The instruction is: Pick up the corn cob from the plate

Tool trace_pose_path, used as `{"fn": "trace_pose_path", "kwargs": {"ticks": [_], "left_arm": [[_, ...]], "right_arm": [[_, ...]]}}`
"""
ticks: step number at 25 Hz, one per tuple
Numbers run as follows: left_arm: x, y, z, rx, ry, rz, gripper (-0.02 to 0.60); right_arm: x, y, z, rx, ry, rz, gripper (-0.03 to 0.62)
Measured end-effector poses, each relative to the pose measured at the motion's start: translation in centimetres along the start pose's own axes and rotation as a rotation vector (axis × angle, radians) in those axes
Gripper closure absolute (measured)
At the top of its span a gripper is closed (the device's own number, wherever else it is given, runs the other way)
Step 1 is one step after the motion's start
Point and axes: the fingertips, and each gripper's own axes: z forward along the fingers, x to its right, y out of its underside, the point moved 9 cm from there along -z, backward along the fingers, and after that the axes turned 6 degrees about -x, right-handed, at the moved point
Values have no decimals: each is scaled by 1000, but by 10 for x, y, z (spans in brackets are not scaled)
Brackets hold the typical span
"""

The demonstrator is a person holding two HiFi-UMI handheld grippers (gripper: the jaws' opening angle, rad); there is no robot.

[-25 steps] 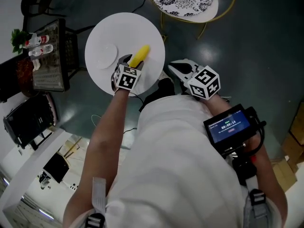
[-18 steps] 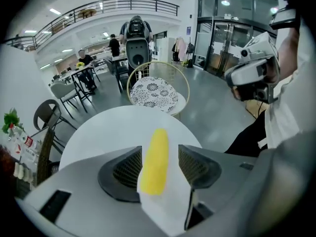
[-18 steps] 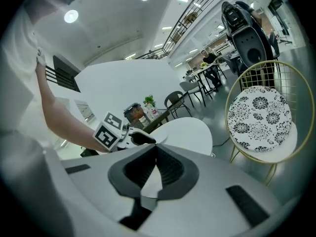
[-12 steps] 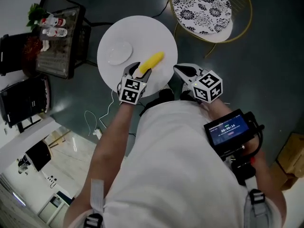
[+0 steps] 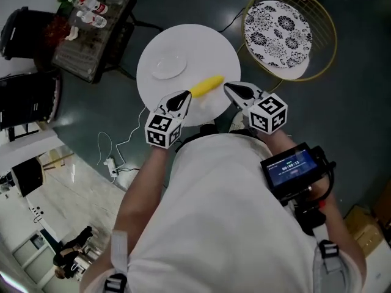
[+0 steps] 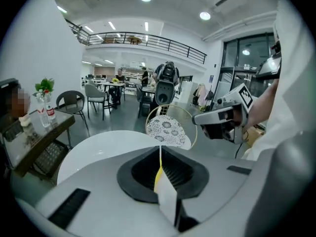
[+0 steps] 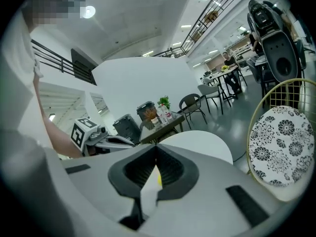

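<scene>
Trouble starts with the left gripper (image 5: 183, 96). Its jaws have just been closing and now stand together. Nothing solid shows between the pads, only a thin yellow sliver through the seam in the left gripper view. The long yellow corn cob (image 5: 206, 85) appears to lie on the round white tabletop (image 5: 201, 41), to the right of the small white plate (image 5: 168, 68) and apart from it. Its near end touches those tips or lies just beyond them, and I cannot tell whether the tips nip that tapered end. If they closed short, the gripper comes away with nothing. If they hold only the tip, the grip is likely weak, because the cob's weight hangs far out and it could swing down or slip free. A nudged cob, being round, may roll towards the table's near edge. The right gripper (image 5: 228, 86), its jaws also together and holding nothing, sits just beside the cob's far right end and could knock it.
</scene>
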Motion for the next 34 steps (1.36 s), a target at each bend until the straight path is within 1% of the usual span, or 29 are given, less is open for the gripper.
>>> {"fn": "trace_pose_path", "kwargs": {"ticks": [2, 7, 13, 16, 19, 34], "left_arm": [[-3, 1, -15, 36, 3, -12, 571], [2, 5, -40, 99, -11, -14, 572], [-3, 19, -65, 152, -43, -59, 572], [-7, 28, -73, 162, -55, -94, 572], [-12, 32, -79, 165, -63, -105, 572], [-23, 21, -74, 161, -32, -75, 572]], "right_arm": [[-8, -9, 6, 4, -12, -14, 585], [-19, -21, 6, 23, -32, -40, 585], [-36, -28, 9, 22, -47, -73, 585], [-42, -29, 12, 11, -52, -80, 585], [-46, -32, 17, 9, -54, -87, 585], [-49, -32, 24, 6, -40, -74, 585]]}}
